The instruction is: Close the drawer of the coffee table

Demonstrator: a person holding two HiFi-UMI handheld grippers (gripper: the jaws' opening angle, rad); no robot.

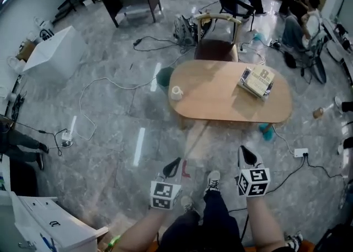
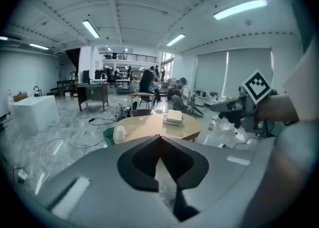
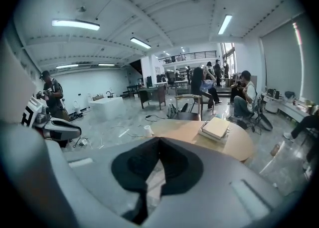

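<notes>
Left gripper and right gripper side by side, jaws together, holding nothing, coffee table ahead of both (well apart)

coffee table: smooth matt wood | floor: glossy marbled stone

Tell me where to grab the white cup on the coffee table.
Likely best: grip the white cup across its round side wall, coming from the coffee table's left end in the head view: it stands upright by that edge, clear of the books.
</notes>
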